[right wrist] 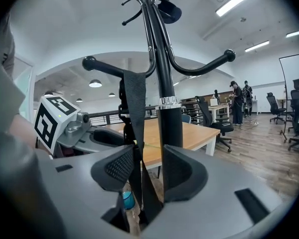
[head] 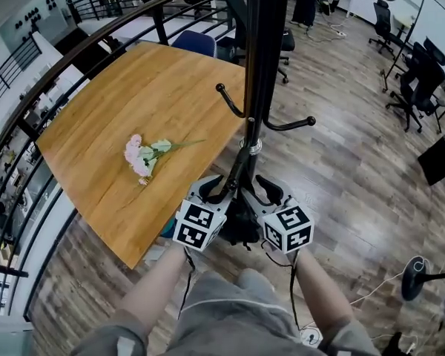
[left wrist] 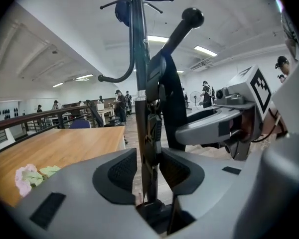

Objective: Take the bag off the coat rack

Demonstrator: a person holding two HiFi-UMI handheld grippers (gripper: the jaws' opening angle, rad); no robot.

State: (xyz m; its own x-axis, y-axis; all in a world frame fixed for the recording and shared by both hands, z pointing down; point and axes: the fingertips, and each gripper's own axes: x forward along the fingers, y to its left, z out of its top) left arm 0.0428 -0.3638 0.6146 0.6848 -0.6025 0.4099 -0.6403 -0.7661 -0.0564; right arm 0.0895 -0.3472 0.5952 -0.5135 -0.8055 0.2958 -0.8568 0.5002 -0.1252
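A black bag (head: 239,221) hangs low on the black coat rack (head: 259,65), between my two grippers. Its strap (right wrist: 135,103) is looped over a hook arm (right wrist: 107,67). In the left gripper view the strap (left wrist: 150,133) runs up between the pads of my left gripper (left wrist: 149,171), close to both, with a thin gap showing on the left side. My right gripper (right wrist: 148,171) stands open around the strap, which lies against its left pad; the rack's pole (right wrist: 168,128) rises just behind the gap. In the head view the left gripper (head: 216,191) and right gripper (head: 269,191) flank the pole.
A wooden table (head: 119,95) with a pink flower bunch (head: 142,156) stands to the left, with a curved railing (head: 30,102) beyond it. Office chairs (head: 419,80) and a floor fan (head: 415,279) are at the right. A blue cup (right wrist: 127,201) sits on the floor.
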